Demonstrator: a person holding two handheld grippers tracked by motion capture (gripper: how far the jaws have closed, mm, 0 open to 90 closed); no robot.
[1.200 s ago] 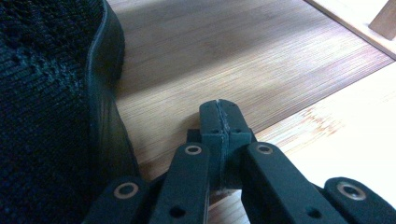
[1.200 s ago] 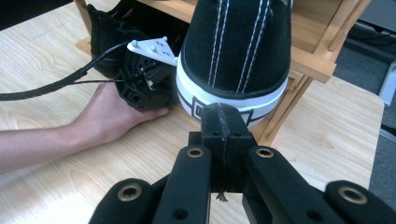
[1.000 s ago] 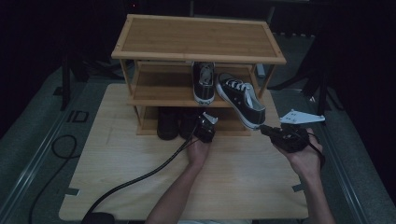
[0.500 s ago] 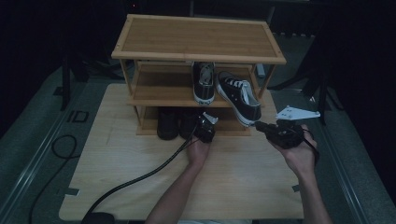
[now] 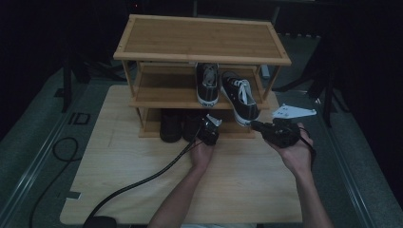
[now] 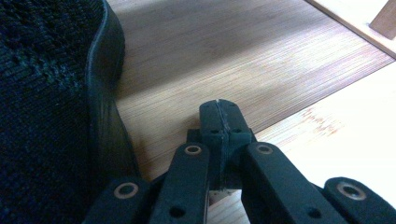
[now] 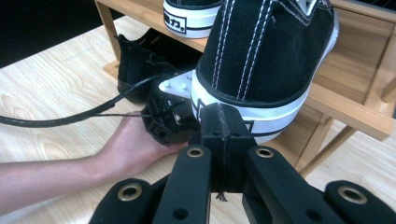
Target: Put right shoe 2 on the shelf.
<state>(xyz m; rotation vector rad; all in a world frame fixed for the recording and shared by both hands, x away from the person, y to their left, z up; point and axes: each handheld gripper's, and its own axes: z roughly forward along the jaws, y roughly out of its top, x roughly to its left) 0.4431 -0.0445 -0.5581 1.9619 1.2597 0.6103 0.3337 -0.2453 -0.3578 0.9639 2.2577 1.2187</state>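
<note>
A bamboo shoe rack (image 5: 199, 38) stands at the back of the table. Its middle shelf holds two black-and-white sneakers: one straight (image 5: 207, 83), one angled (image 5: 240, 97) with its heel over the shelf's front edge. My right gripper (image 5: 255, 126) is shut and empty, its tips right at that heel (image 7: 261, 60); I cannot tell whether they touch. My left gripper (image 5: 208, 129) is shut and empty, its tips (image 6: 218, 114) over the bottom shelf (image 6: 243, 60) beside a black shoe (image 6: 46, 116).
Dark shoes (image 5: 177, 126) fill the left of the bottom shelf. A black cable (image 5: 142, 180) trails from the left gripper across the table (image 5: 119, 156) to its near left corner. The rack's top shelf is bare.
My right gripper has slid left and a little toward the rack, closing in on the angled sneaker's heel. The left gripper has stayed at the bottom shelf.
</note>
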